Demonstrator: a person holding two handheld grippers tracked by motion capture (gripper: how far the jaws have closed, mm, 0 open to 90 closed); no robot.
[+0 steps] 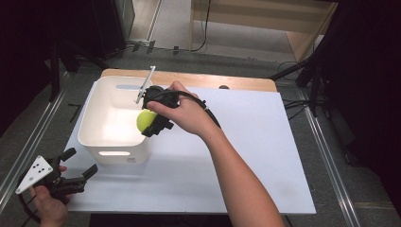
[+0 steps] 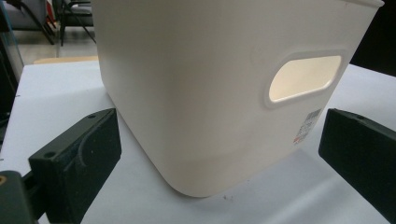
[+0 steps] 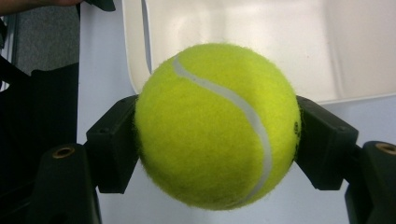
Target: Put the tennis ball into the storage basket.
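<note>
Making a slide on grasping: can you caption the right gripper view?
Right gripper clamps a tennis ball between both jaws, above the rim of a white bin.

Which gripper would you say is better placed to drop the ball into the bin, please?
Right. The right gripper already clamps the tennis ball over the white bin's rim; the left gripper waits open outside it.

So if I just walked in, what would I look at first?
Probably the bright yellow tennis ball, squeezed between the jaws of the right gripper and held at the near right edge of the big white bin. Next, the bin itself, sitting on the left part of the white table. The left gripper waits open near the table's front left corner.
</note>
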